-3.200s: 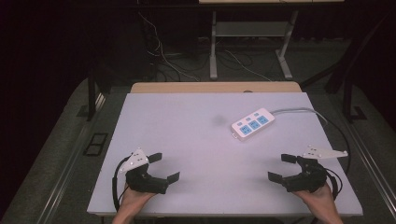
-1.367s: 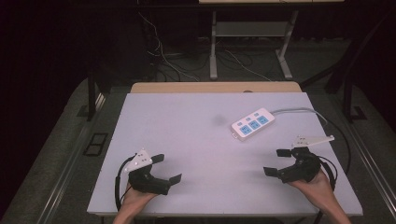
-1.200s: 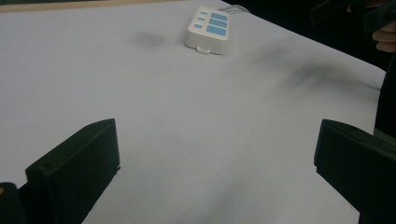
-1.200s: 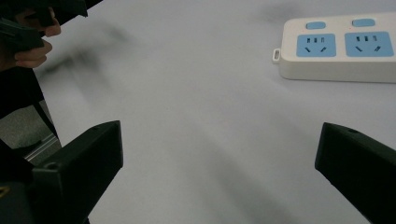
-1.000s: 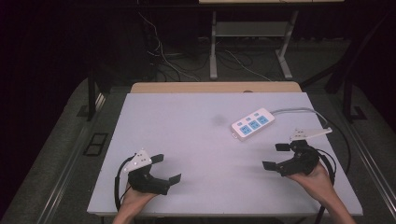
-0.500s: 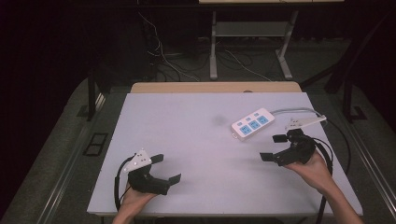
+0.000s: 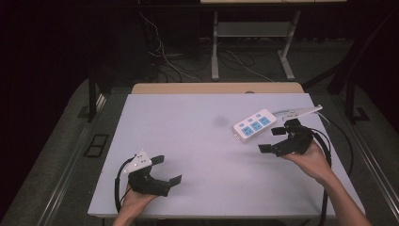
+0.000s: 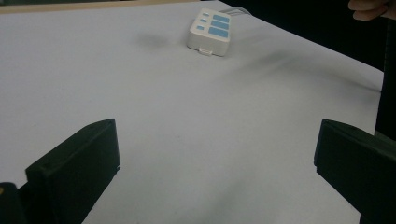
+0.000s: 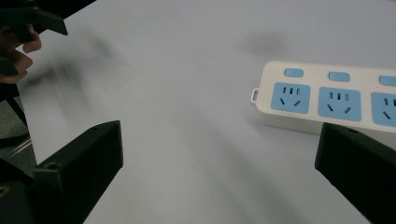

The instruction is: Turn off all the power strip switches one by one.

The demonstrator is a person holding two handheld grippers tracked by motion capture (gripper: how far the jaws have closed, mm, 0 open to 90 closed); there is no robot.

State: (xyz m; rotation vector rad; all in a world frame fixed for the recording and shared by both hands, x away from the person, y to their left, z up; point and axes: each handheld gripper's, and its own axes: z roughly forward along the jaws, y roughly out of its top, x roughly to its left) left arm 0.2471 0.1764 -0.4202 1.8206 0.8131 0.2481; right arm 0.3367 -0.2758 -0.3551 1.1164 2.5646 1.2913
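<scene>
Up close, right gripper [image 7: 276, 139] fingers gape beside the power strip [image 9: 327, 95] — sockets plain; left gripper [image 7: 165, 170] likewise open.

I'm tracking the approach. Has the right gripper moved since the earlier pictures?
Yes. The right gripper has moved up the table toward the power strip, which stays put.

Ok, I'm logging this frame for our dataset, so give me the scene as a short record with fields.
surface: white table
object: white power strip with blue sockets, lying flat at the table's far right
right gripper: open, close beside the power strip, not touching it
left gripper: open, near the front left edge, holding nothing
cord: runs off the strip's far end
</scene>
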